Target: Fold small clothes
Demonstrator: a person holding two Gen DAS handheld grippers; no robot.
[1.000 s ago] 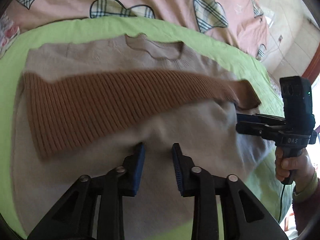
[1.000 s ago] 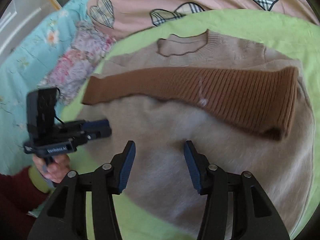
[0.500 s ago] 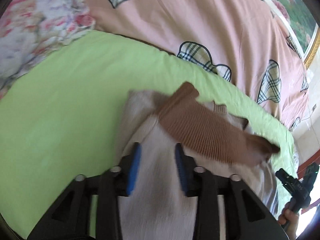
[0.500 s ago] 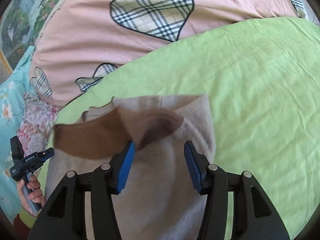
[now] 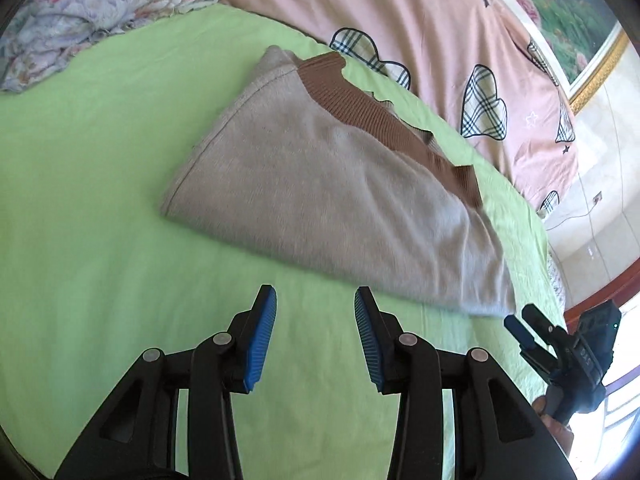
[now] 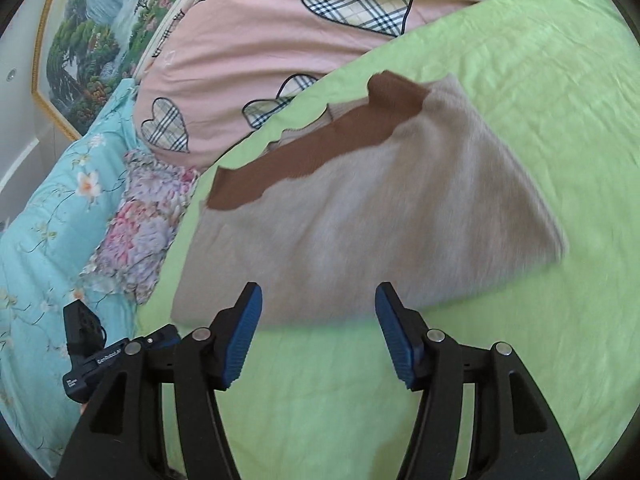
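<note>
Beige knit sweater [image 5: 336,200] with brown ribbed sleeve [image 5: 360,100] lies folded on the green sheet [image 5: 100,160], both grippers, left [image 5: 315,334] and right [image 6: 318,334], spread and empty just short of its near edge; a final fold probably requires squared edges.

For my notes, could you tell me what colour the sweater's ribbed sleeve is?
Brown, clearest in the right wrist view: ribbed sleeve.

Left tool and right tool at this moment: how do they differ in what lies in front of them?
The left tool has only green sheet between its fingers; the right tool frames the near edge of the folded sweater. The left tool sits off the sweater's left corner, the right tool nearer its right half. Both are open, holding nothing.
</note>
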